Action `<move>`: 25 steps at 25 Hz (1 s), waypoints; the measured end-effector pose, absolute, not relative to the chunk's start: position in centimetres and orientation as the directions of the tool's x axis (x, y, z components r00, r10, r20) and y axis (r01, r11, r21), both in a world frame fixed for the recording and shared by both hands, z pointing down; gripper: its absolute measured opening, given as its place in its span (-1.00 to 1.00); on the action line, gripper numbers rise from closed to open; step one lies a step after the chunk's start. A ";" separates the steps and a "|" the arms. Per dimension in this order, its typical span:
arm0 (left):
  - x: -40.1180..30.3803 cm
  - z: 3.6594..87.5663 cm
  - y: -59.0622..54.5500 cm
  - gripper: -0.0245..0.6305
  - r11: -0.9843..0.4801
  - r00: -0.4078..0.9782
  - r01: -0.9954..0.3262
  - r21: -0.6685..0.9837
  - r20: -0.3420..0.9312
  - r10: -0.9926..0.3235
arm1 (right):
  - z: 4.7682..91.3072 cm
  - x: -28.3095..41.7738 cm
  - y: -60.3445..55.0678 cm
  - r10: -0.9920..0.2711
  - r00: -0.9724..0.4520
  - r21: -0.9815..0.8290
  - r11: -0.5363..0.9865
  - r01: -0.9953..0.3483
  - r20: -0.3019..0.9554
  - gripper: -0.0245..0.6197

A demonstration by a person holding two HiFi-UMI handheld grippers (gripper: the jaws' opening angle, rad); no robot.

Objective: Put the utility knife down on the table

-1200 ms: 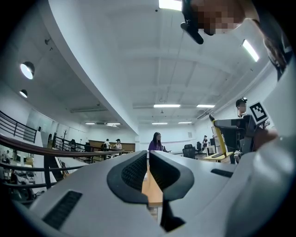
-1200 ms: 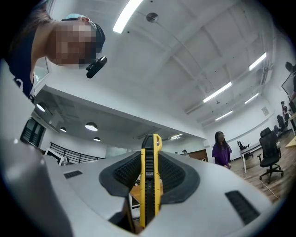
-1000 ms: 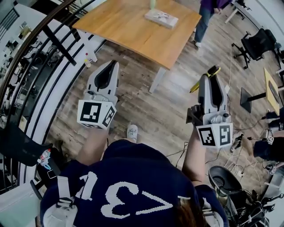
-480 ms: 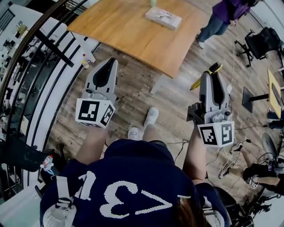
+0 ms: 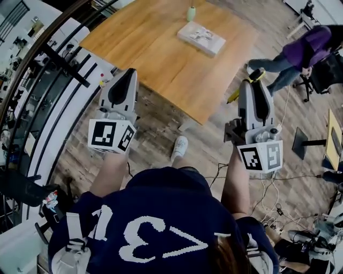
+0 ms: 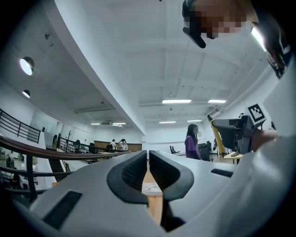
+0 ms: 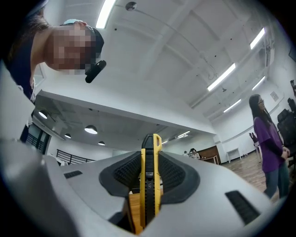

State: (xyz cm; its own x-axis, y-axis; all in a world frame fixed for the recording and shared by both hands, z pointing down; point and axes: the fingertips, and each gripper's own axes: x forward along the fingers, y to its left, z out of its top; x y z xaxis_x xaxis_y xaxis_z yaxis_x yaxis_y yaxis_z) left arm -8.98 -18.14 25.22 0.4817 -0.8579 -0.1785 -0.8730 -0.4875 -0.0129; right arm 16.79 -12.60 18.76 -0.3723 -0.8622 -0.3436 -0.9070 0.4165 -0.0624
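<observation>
Pinching the utility knife [image 7: 150, 185] in the right gripper [image 5: 256, 81], squeezing its yellow sides from both flanks and turning its black slider strip toward the right gripper view. Letting the knife's looped yellow-and-black end stick out past the jaw tips, and letting its other yellow end poke out beneath the gripper on the side nearer the table [image 5: 161, 48]. Holding the knife in the air just off the table's right edge, over the wooden floor [image 5: 161, 139], not touching the tabletop at any point. Pointing the gripper roughly along that edge, toward the table's far side.

Holding the left gripper [image 5: 126, 75] at the table's near left edge, with the tips reaching about to that edge in the head view. Pressing its jaws almost together, leaving only a thin slit and catching nothing in it. Showing through that slit, in the left gripper view, a strip of the table's wood.

Leaving a white box [image 5: 201, 38] lying flat on the table's far half, well apart from both grippers, and a small pale green bottle [image 5: 191, 13] standing upright beyond it near the table's far edge. Sharing the room with a person in a purple top [image 5: 308, 48], bending forward past the table's far right corner.
</observation>
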 end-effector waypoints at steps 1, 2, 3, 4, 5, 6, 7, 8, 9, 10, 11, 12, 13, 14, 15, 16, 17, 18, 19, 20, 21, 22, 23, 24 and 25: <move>-8.2 24.9 -19.4 -0.84 -0.480 0.475 -0.877 -0.015 -0.183 -0.861 | 18.5 17.7 -14.1 -0.858 -0.380 -0.060 0.424 -0.903 -0.346 -0.53; -7.4 24.7 -20.6 -0.84 -0.473 0.467 -0.881 -0.017 -0.187 -0.864 | 18.3 18.5 -15.6 -0.854 -0.388 -0.057 0.432 -0.900 -0.347 -0.53; -6.7 24.5 -21.9 -0.84 -0.465 0.460 -0.885 -0.020 -0.192 -0.867 | 18.1 19.4 -17.1 -0.850 -0.395 -0.057 0.440 -0.896 -0.348 -0.53; -5.9 24.4 -23.1 -0.84 -0.458 0.452 -0.889 -0.021 -0.196 -0.870 | 18.0 20.3 -18.6 -0.847 -0.402 -0.058 0.447 -0.893 -0.349 -0.53; -5.2 24.3 -24.3 -0.84 -0.450 0.445 -0.893 -0.021 -0.198 -0.873 | 17.9 21.0 -20.0 -0.844 -0.408 -0.060 0.454 -0.889 -0.348 -0.53; -4.6 24.3 -25.4 -0.84 -0.444 0.438 -0.896 -0.019 -0.198 -0.877 | 18.0 21.6 -21.3 -0.842 -0.414 -0.061 0.461 -0.885 -0.346 -0.53; -4.0 24.3 -26.3 -0.84 -0.438 0.432 -0.899 -0.017 -0.197 -0.880 | 18.0 22.1 -22.4 -0.840 -0.421 -0.062 0.467 -0.882 -0.342 -0.53; -3.5 24.4 -27.0 -0.84 -0.433 0.427 -0.901 -0.013 -0.194 -0.883 | 18.1 22.5 -23.3 -0.839 -0.427 -0.062 0.473 -0.879 -0.337 -0.53; -3.1 24.5 -27.6 -0.84 -0.430 0.424 -0.903 -0.010 -0.191 -0.885 | 18.2 22.8 -24.1 -0.838 -0.432 -0.062 0.477 -0.877 -0.333 -0.53; -2.7 24.7 -28.2 -0.84 -0.430 0.423 -0.903 -0.007 -0.188 -0.886 | 18.3 23.1 -24.9 -0.838 -0.435 -0.065 0.480 -0.875 -0.329 -0.53; -2.3 24.8 -28.7 -0.84 -0.431 0.424 -0.903 -0.003 -0.185 -0.887 | 18.5 23.3 -25.7 -0.839 -0.436 -0.070 0.481 -0.874 -0.326 -0.53; -2.1 25.1 -29.3 -0.84 -0.433 0.425 -0.902 0.001 -0.179 -0.887 | 18.8 23.4 -26.5 -0.841 -0.436 -0.077 0.482 -0.873 -0.321 -0.53; -1.8 25.4 -30.0 -0.84 -0.436 0.428 -0.900 0.004 -0.173 -0.887 | 19.2 23.5 -27.3 -0.844 -0.435 -0.084 0.481 -0.873 -0.313 -0.53; -1.7 25.8 -30.7 -0.84 -0.439 0.432 -0.898 0.007 -0.167 -0.886 | 19.6 23.5 -28.0 -0.847 -0.436 -0.090 0.481 -0.872 -0.304 -0.53; -1.5 26.2 -31.5 -0.84 -0.443 0.436 -0.896 0.012 -0.161 -0.885 | 20.0 23.4 -28.9 -0.851 -0.436 -0.095 0.480 -0.872 -0.293 -0.53; -1.5 26.6 -32.4 -0.84 -0.447 0.440 -0.894 0.017 -0.155 -0.885 | 20.5 23.3 -29.8 -0.854 -0.437 -0.098 0.479 -0.872 -0.282 -0.53; -1.4 27.0 -33.3 -0.84 -0.452 0.444 -0.892 0.021 -0.148 -0.883 | 20.9 23.2 -30.7 -0.857 -0.437 -0.102 0.477 -0.873 -0.272 -0.53; -1.3 27.4 -34.2 -0.84 -0.457 0.450 -0.889 0.024 -0.141 -0.882 | 21.3 23.1 -31.5 -0.861 -0.436 -0.106 0.475 -0.874 -0.263 -0.54; -1.3 27.9 -35.1 -0.84 -0.463 0.456 -0.886 0.025 -0.132 -0.880 | 21.8 22.9 -32.3 -0.865 -0.433 -0.111 0.471 -0.875 -0.252 -0.53; -1.2 28.4 -35.9 -0.84 -0.469 0.463 -0.883 0.025 -0.121 -0.878 | 22.5 22.7 -33.1 -0.871 -0.430 -0.118 0.466 -0.877 -0.238 -0.53; -1.2 28.9 -36.6 -0.84 -0.475 0.470 -0.879 0.026 -0.108 -0.876 | 23.3 22.6 -33.9 -0.877 -0.427 -0.124 0.459 -0.880 -0.219 -0.53; -1.1 29.5 -37.3 -0.84 -0.482 0.478 -0.876 0.028 -0.094 -0.873 | 24.3 22.4 -34.7 -0.885 -0.424 -0.129 0.451 -0.883 -0.195 -0.53; -1.0 30.2 -37.9 -0.84 -0.490 0.486 -0.871 0.028 -0.080 -0.870 | 25.5 22.2 -35.6 -0.892 -0.420 -0.133 0.442 -0.887 -0.165 -0.53; -0.9 30.9 -38.4 -0.84 -0.497 0.495 -0.867 0.028 -0.065 -0.867 | 26.9 22.1 -36.4 -0.900 -0.415 -0.136 0.431 -0.892 -0.131 -0.53; -0.8 31.6 -38.8 -0.84 -0.504 0.502 -0.863 0.029 -0.049 -0.863 | 28.5 21.9 -37.1 -0.908 -0.410 -0.143 0.419 -0.897 -0.092 -0.53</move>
